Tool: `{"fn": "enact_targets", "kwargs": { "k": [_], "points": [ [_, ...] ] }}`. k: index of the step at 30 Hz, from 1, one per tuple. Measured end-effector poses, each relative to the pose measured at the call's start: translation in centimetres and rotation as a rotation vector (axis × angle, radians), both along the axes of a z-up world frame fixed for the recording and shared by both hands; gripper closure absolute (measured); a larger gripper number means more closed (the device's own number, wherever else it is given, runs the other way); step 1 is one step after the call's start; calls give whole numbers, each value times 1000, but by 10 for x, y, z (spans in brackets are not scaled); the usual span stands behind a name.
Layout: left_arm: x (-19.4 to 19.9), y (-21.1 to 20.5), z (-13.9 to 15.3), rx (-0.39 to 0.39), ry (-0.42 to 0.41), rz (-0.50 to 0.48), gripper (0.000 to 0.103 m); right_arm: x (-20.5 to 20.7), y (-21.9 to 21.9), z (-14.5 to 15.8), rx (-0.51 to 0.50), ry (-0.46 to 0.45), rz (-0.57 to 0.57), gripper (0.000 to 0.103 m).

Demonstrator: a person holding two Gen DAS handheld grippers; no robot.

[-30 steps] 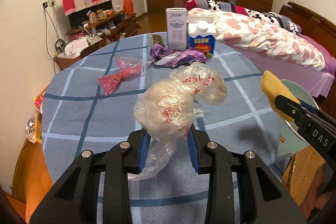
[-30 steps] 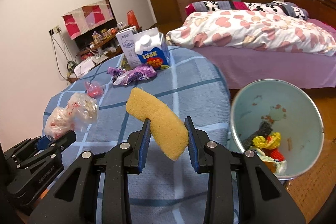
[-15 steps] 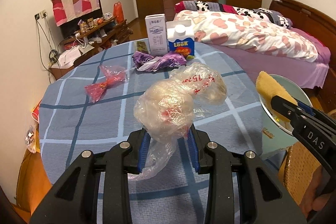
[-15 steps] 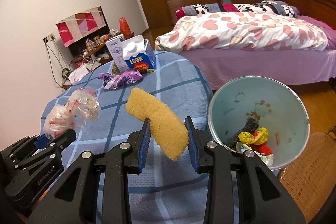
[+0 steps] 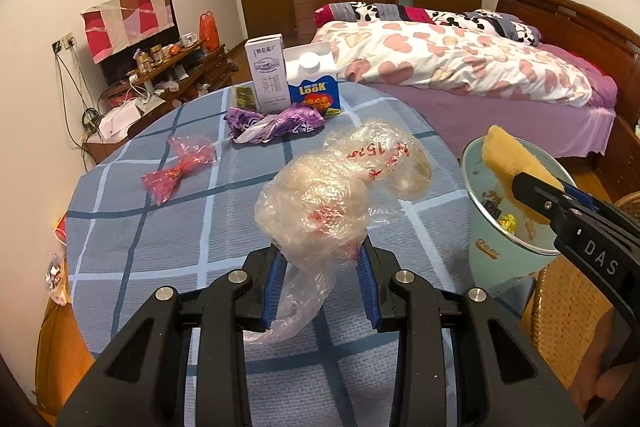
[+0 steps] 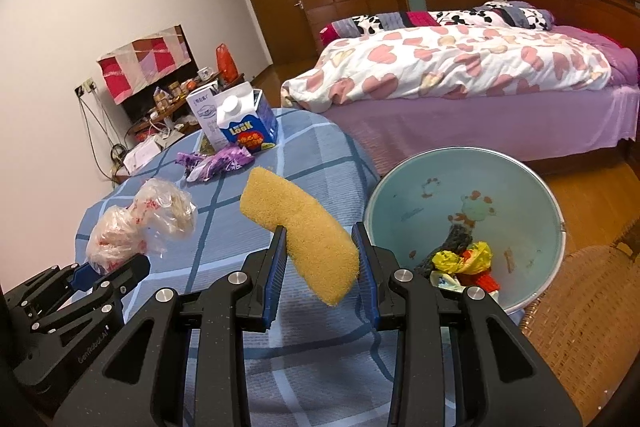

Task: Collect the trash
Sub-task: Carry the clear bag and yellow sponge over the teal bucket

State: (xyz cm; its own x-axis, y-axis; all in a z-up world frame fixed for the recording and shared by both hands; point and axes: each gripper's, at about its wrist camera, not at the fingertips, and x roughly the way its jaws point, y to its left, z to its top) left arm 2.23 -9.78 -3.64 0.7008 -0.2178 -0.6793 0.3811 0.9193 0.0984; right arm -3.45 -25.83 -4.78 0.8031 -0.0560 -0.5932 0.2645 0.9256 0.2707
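- Beside the round table with the blue checked cloth [image 6: 320, 155], to the right and below its edge, stands the pale blue waste bucket [image 6: 404, 183], mouth open, some trash already inside.
- Right gripper [image 6: 320, 259] is clamped on the long yellow sponge [image 6: 298, 227], whose long axis tilts up-left; the bucket lies just right of it, so this hand is nearer.
- Left gripper [image 5: 322, 281] pinches the crumpled clear plastic bag with red print [image 5: 332, 199] above the cloth, farther from the bucket.
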Motion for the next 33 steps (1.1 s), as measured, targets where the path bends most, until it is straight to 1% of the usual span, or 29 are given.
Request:
{"fn": "enact_targets", "kwargs": {
  "k": [18,26,30,33],
  "points": [
    [-6,-14,1,0,-2,-36,70,-16,-23,-3,-6,3,-66,70],
    [-7,-27,1,-6,6,-68,70,-26,-34,-2,-9,-1,-104,70],
    [-7,-36,3,-18,6,-89,70,-30,-45,-4,-28,8,-141,69],
    [-8,-45,3,-27,8,-112,70,-34,-58,-8,-22,18,-180,69]
  ]
}}
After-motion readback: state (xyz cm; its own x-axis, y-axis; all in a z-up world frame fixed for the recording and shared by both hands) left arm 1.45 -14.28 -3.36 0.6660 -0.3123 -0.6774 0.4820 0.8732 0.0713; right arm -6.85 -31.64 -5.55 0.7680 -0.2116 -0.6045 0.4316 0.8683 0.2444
